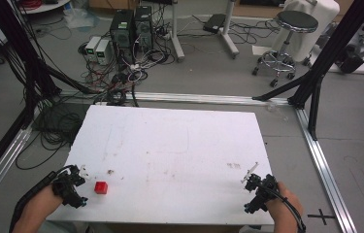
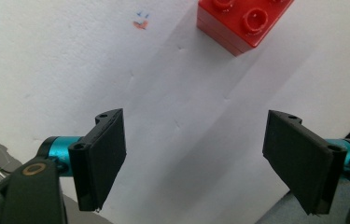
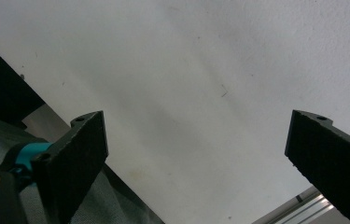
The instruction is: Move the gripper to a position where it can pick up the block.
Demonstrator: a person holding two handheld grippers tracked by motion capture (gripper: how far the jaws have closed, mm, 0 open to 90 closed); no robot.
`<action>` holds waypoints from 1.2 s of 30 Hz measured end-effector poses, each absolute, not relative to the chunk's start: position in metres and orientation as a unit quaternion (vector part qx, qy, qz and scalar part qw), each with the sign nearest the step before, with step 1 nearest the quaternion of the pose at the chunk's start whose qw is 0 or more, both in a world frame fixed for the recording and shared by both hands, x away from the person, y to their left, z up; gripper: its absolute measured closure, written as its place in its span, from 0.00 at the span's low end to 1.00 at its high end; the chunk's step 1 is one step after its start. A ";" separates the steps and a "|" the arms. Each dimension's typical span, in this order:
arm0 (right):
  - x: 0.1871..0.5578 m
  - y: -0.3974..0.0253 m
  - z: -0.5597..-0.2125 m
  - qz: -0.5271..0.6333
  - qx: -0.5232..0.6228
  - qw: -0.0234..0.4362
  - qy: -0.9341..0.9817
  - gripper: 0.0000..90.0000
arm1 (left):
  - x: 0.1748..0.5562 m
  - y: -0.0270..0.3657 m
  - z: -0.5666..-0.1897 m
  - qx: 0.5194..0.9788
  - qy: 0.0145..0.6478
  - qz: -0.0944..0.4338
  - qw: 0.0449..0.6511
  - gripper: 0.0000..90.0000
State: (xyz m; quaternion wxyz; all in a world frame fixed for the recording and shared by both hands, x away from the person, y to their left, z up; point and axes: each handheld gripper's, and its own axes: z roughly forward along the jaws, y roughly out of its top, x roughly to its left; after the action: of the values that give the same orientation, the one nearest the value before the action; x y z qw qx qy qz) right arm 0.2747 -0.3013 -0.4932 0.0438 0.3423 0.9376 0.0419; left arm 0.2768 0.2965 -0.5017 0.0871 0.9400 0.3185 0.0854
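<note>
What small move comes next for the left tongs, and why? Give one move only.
Probably ease the left tongs forward toward the small red studded plastic brick. Their jaws stand wide open with nothing between them, and the brick lies ahead, a little to the right of their centre line, alone on the white table top, so a slight rightward correction seems needed.

The flat white foam-board table top (image 1: 179,145) lies bare across the centre and upper part of the high view, leaving open passage between both hands. The sole obstacle on it is a small red studded plastic brick (image 1: 101,187) at lower left, just beside the left gripper (image 1: 80,187), whose jaws stand wide apart with bare board between them. The right gripper (image 3: 196,154), jaws likewise spread, faces unobstructed white surface at lower right.
</note>
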 end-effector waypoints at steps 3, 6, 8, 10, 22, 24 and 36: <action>0.275 -0.302 -0.493 0.041 0.342 0.045 0.938 0.06 | 0.276 0.296 -0.501 0.942 0.314 0.083 0.088 0.24; 0.274 -0.302 -0.493 0.044 0.342 0.045 0.938 0.06 | 0.275 0.296 -0.499 0.942 0.312 0.083 0.092 0.24; 0.274 -0.302 -0.493 0.046 0.345 0.045 0.936 0.06 | 0.275 0.297 -0.498 0.944 0.306 0.081 0.092 0.24; 0.274 -0.303 -0.493 0.046 0.344 0.045 0.937 0.06 | 0.275 0.297 -0.497 0.946 0.300 0.076 0.098 0.24; 0.275 -0.300 -0.492 0.048 0.340 0.045 0.938 0.06 | 0.284 0.298 -0.493 0.964 0.243 0.066 0.083 0.24; 0.275 -0.300 -0.492 0.049 0.341 0.046 0.938 0.06 | 0.286 0.297 -0.492 0.966 0.235 0.064 0.082 0.24; 0.275 -0.301 -0.492 0.051 0.339 0.045 0.938 0.06 | 0.297 0.286 -0.486 0.979 0.181 0.061 0.069 0.24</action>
State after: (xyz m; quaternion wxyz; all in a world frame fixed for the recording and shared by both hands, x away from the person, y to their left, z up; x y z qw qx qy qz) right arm 0.2746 -0.3011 -0.4918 0.0453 0.3388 0.9384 0.0513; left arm 0.2971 0.2860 -0.4864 0.0692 0.9792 0.1809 0.0608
